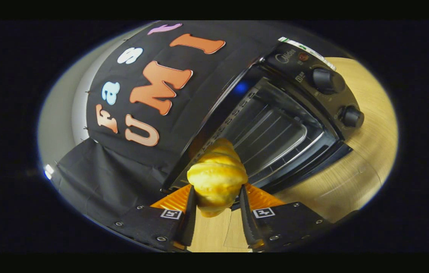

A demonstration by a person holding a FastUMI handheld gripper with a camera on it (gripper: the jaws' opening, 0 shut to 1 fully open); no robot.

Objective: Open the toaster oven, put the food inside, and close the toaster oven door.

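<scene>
On the wood table (pixel 366 159) the oven (pixel 275 125) stands open. My gripper (pixel 216 197) grips the croissant (pixel 217 176) just before its mouth; I judge loading and closing remain.

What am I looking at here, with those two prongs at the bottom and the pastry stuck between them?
The camera rides on a hand-held gripper and looks forward along its two fingers. They are shut on a croissant, pressing it from both sides. Just beyond stands a black toaster oven on a wooden table. Its door is already down, showing the wire rack inside. Two knobs sit on its control panel. The picture looks tilted because the gripper is held at an angle.
</scene>
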